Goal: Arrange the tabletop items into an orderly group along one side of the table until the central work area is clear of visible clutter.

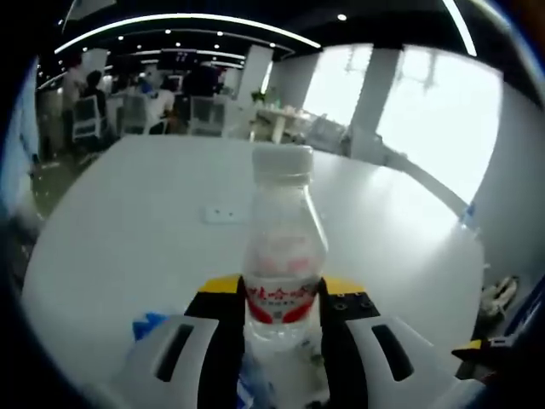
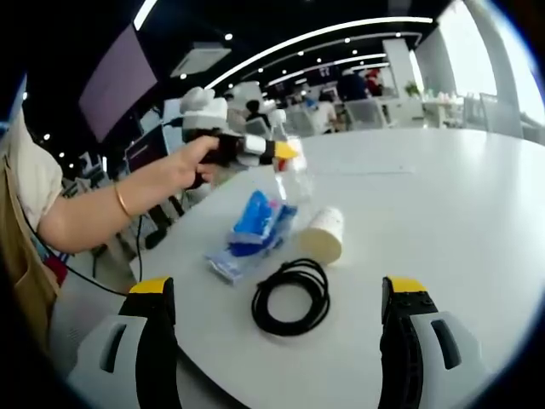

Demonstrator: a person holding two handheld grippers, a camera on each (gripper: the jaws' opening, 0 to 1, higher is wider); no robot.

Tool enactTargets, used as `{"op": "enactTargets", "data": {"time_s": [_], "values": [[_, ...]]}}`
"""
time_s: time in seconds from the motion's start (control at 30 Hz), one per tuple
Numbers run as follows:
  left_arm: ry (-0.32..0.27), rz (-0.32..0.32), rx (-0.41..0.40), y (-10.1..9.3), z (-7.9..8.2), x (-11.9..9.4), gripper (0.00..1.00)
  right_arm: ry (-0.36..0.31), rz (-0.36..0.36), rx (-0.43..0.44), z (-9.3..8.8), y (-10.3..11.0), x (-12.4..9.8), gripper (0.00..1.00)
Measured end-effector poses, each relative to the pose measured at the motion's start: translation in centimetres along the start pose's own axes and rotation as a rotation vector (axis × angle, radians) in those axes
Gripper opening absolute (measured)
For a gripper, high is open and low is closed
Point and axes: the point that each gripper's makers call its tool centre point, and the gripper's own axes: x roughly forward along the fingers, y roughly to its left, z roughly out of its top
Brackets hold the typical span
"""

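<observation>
- The left gripper [image 1: 281,341] has its jaws clamped on a clear water bottle [image 1: 283,247], which stands upright (cap up, long axis vertical) above the white surface [image 1: 128,221].
- The right gripper [image 2: 277,332] hangs with jaws wide apart, holding nothing.
- Near the surface's edge lie a blue packet [image 2: 251,226], a tipped paper cup [image 2: 324,232] and a coiled black cable [image 2: 291,296]; broad bare room stretches beyond.

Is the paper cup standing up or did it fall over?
Fallen over. The paper cup lies on its side on the table, beside the black cable.

water bottle [image 1: 282,256] with red label band, white characters too blurred to read
</observation>
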Motion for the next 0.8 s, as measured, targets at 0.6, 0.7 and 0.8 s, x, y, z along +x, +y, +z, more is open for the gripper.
{"op": "enactTargets", "data": {"time_s": [0.6,0.7,0.8], "values": [[-0.116,0.113,0.048,5.5,2.6,-4.5,0.30,-0.006,0.016,-0.011,0.2,1.1,-0.1,1.00],[-0.117,0.124,0.036,6.7,2.6,-5.0,0.30,-0.002,0.022,-0.019,0.2,1.4,-0.1,1.00],[-0.120,0.141,0.015,8.0,2.6,-5.6,0.30,0.004,0.022,-0.029,0.1,1.4,-0.2,1.00]]}}
